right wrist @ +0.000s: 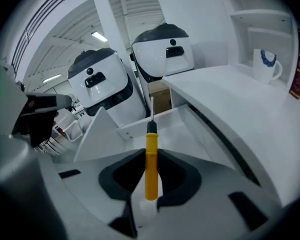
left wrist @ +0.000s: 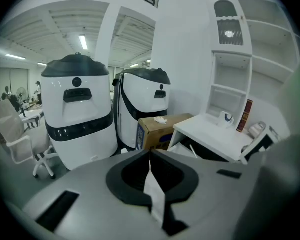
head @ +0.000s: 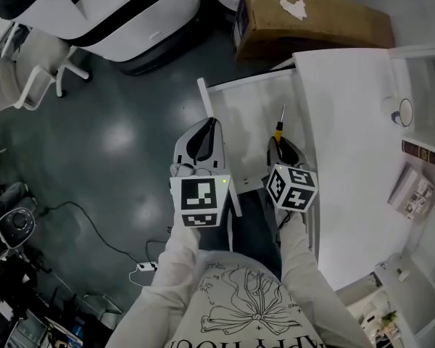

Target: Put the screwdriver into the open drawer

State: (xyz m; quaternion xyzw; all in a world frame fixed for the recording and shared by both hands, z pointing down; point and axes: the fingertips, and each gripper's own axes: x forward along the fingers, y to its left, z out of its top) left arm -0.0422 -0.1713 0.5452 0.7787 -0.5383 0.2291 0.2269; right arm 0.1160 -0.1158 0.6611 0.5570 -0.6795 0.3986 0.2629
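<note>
Two hand-held grippers are recorded side by side in the head view, both in front of the person and pointing away and downward.

Right gripper (head: 279, 143): the jaws are set at a narrow gap and are closed on the yellow handle of the screwdriver (head: 280, 127). In the right gripper view, the right gripper (right wrist: 151, 156) is seen with its dark pads pressed against both sides of the handle. The screwdriver (right wrist: 151, 149) projects forward along the line of the jaws, with a black collar and a thin metal shaft beyond the handle. The shaft is seen over the interior of the open drawer (head: 246, 122), its tip directed towards the far end. Contact between the tool and the drawer (right wrist: 165, 126) cannot be determined.

Left gripper (head: 212, 126): it is positioned at the left wall of the drawer. In the left gripper view, the left gripper (left wrist: 150, 153) is shown with its jaws brought fully together, pad against pad.

The drawer is pulled out from under a white worktop (head: 348, 122), on which a white mug (head: 402, 112) with a blue mark is noted at the far right. A cardboard box (head: 312, 20) is recorded on the floor beyond the drawer.
</note>
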